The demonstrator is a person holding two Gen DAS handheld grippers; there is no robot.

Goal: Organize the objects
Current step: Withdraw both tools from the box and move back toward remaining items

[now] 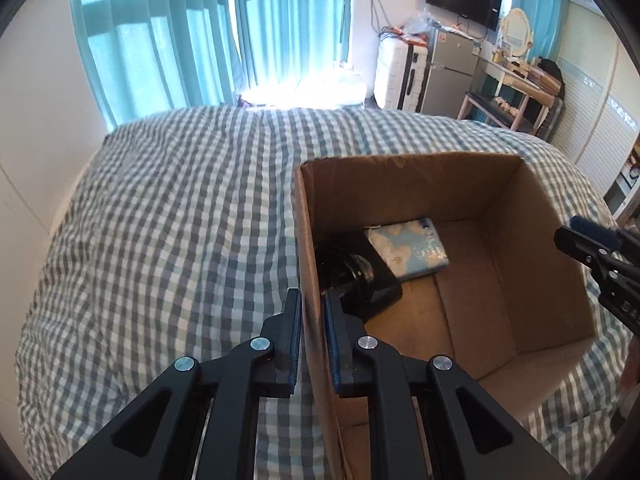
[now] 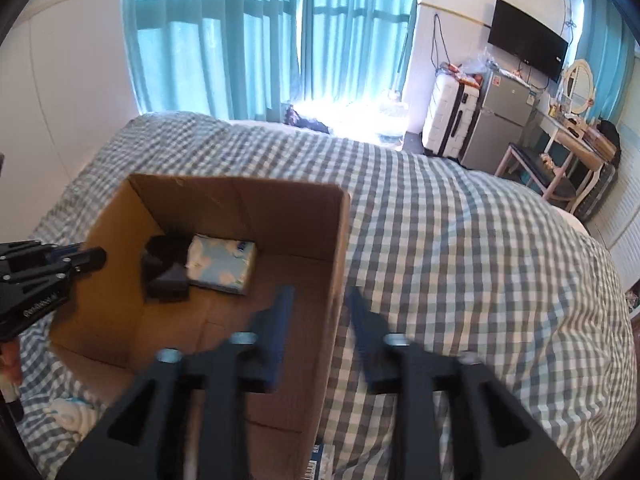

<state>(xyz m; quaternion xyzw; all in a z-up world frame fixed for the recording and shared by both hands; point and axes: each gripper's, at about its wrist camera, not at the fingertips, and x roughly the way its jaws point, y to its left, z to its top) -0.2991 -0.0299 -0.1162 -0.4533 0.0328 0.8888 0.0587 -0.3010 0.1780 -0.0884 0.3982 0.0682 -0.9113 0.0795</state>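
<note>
The right gripper [image 2: 318,300] smears with motion blur in its own view, its finger edges soft. A dark object [image 1: 360,280] inside the cardboard box [image 1: 500,208] stays unidentifiable, partly masked by the left gripper [image 1: 314,300]. At the frame's bottom, a blue-printed item [image 2: 322,464] is cut off, unreadable.

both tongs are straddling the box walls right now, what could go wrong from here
1. The left tongs pinch one wall of the cardboard box; lifting may tilt it, sliding the dark object and tissue pack.
2. The right tongs stand open around the opposite wall, so that side seems unsupported and could sag.
3. The box sits on a soft checked bedcover and may tip.
</note>
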